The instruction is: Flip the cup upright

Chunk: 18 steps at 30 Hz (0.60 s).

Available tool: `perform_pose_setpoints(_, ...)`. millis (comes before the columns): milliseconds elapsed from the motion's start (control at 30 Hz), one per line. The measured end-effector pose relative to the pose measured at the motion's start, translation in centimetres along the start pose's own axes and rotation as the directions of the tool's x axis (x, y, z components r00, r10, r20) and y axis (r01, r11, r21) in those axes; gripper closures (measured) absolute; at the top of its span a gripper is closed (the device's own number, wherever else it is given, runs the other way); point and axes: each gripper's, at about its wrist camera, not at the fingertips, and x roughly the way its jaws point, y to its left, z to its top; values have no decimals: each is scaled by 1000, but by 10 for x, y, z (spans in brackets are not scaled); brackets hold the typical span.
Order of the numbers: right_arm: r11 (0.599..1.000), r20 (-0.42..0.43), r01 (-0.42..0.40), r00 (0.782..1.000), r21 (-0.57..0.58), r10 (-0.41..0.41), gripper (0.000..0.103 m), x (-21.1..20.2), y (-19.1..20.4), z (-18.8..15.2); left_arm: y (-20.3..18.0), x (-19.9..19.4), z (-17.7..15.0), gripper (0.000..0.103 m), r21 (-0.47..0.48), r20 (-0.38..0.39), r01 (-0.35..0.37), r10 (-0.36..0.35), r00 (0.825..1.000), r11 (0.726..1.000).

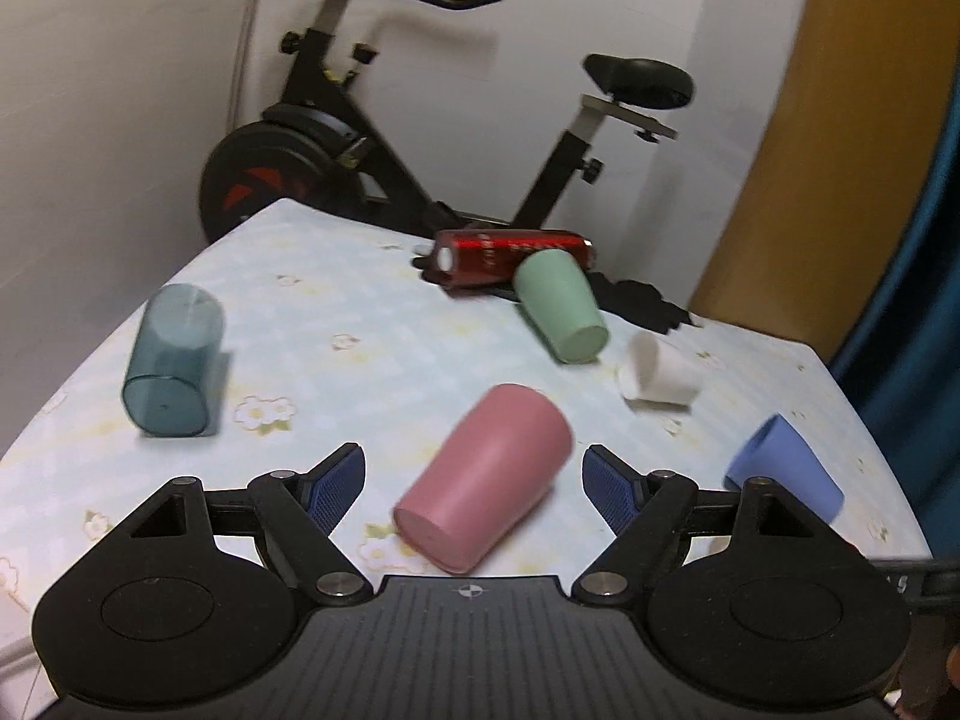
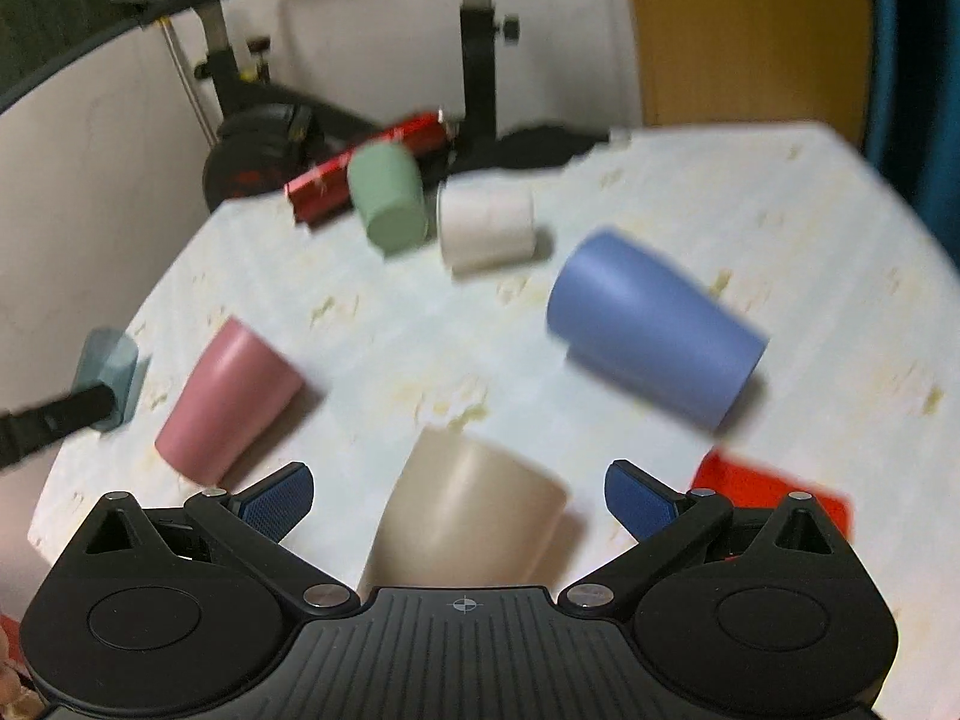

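Note:
Several cups lie on their sides on the floral tablecloth [image 1: 372, 324]. My left gripper [image 1: 474, 483] is open, its blue pads either side of a pink cup [image 1: 486, 495] without touching it. My right gripper [image 2: 459, 501] is open around a beige cup [image 2: 471, 516] lying with its base towards me. The pink cup also shows in the right wrist view [image 2: 225, 402]. A blue cup [image 2: 657, 336], a white cup [image 2: 486, 228], a green cup [image 2: 390, 207] and a clear teal cup [image 1: 171, 360] also lie tipped over.
A red cylindrical can [image 1: 510, 255] lies at the far table edge by a black cloth [image 1: 642, 300]. A red flat object [image 2: 774, 495] lies right of my right gripper. An exercise bike [image 1: 336, 138] stands behind the table.

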Motion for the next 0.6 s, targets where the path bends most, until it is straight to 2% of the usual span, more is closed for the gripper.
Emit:
perform_pose_setpoints(233, 998, -68, -22, 997, 59, 26, 4, 18, -6, -5, 11, 3, -2, 21, -27, -2, -16, 16, 1000, 1000)
perform_pose_setpoints(467, 1000, -89, -2, 996, 25, 4, 6, 28, -2, -6, 20, -2, -8, 21, -35, -8, -42, 42, 999, 998)
perform_pose_setpoints(533, 1000, -93, -5, 996, 19, 7, 10, 29, -1, -6, 21, -4, -8, 21, -37, -8, -47, 47, 999, 998)
perform_pose_setpoints(600, 1000, -105, -9, 994, 17, 11, 27, 32, 0, -6, 22, -4, -8, 21, -42, -10, -52, 51, 999, 998)
